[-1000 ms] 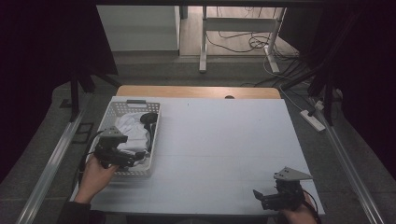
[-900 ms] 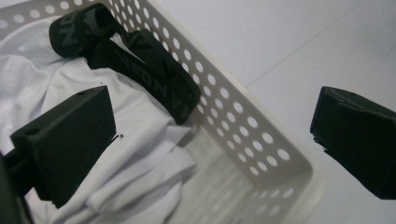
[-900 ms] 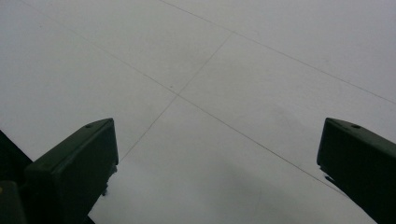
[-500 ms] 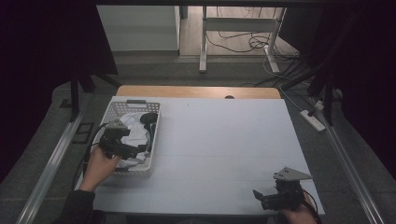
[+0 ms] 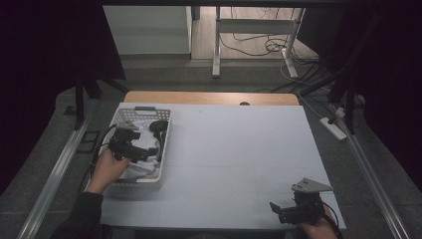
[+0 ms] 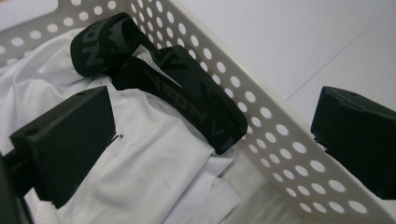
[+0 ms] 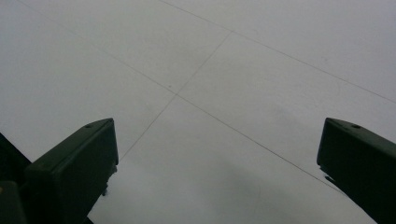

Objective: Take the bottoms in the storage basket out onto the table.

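A white perforated basket stands at the table's left. Inside it lies white cloth with a black waistband printed in grey letters. In the left gripper view the waistband lies rolled on the white cloth against the basket wall. My left gripper hovers over the basket, open, its jaws straddling the basket's right wall and gripping nothing. My right gripper rests low at the table's front right corner, open over bare table.
The white table has faint seam lines across it. A wooden strip runs along its far edge. Metal rails flank both sides, and cables and a power strip lie on the floor to the right.
My left gripper has moved forward and rightward over the basket, from its near left part toward its right wall. The right gripper has stayed put.
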Motion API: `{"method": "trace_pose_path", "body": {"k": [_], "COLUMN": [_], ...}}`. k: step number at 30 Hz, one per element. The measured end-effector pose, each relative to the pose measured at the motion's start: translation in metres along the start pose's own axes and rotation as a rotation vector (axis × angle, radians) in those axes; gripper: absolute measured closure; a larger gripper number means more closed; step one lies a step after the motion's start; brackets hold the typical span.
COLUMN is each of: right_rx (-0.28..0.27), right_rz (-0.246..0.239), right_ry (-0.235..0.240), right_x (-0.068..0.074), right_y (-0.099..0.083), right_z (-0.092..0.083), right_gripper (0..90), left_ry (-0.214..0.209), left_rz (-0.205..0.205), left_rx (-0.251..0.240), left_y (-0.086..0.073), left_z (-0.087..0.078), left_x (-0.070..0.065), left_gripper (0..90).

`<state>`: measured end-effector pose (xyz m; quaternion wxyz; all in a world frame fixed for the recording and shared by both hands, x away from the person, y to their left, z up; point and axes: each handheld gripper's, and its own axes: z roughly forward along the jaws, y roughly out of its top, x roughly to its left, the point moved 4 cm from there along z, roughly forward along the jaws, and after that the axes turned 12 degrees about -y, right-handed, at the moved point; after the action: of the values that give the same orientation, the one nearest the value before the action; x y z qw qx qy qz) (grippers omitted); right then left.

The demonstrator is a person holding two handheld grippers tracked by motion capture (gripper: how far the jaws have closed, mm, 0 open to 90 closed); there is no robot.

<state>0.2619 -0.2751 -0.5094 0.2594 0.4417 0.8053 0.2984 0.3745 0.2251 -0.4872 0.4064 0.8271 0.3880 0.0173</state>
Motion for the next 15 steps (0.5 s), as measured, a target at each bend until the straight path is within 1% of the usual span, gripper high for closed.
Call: {"method": "trace_pose_path", "body": {"k": [2,3,4,5,6,9,11,13,15], "right_rx": [0.0,0.0,-0.001,-0.001,0.0,0.001,0.0,0.001,0.001], "right_rz": [0.0,0.0,0.0,0.0,0.001,0.0,0.001,0.001,0.001], "right_ry": [0.0,0.0,0.0,0.0,0.0,0.0,0.001,0.002,0.002], "right_x": [0.0,0.0,0.0,0.0,0.0,0.0,0.0,0.0,0.0], "right_y": [0.0,0.0,0.0,0.0,0.0,0.0,0.0,0.0,0.0], "right_z": [0.0,0.0,0.0,0.0,0.0,0.0,0.0,0.0,0.0], "right_gripper": [0.0,0.0,0.0,0.0,0.0,0.0,0.0,0.0,0.0], "left_ry": [-0.006,-0.002,0.012,0.012,0.018,0.032,0.033,0.043,0.06], "left_rz": [-0.021,-0.022,-0.021,-0.021,-0.014,-0.025,-0.035,-0.05,-0.056], "left_rx": [0.018,0.025,0.036,0.036,0.048,0.048,0.046,0.056,0.07], "left_y": [0.002,0.002,0.004,0.004,0.005,0.008,0.009,0.011,0.013], "left_z": [0.003,0.004,0.005,0.005,0.006,0.008,0.01,0.011,0.012], "left_x": [0.004,0.007,0.01,0.01,0.013,0.017,0.021,0.025,0.028], "left_gripper": [0.0,0.0,0.0,0.0,0.0,0.0,0.0,0.0,0.0]}}
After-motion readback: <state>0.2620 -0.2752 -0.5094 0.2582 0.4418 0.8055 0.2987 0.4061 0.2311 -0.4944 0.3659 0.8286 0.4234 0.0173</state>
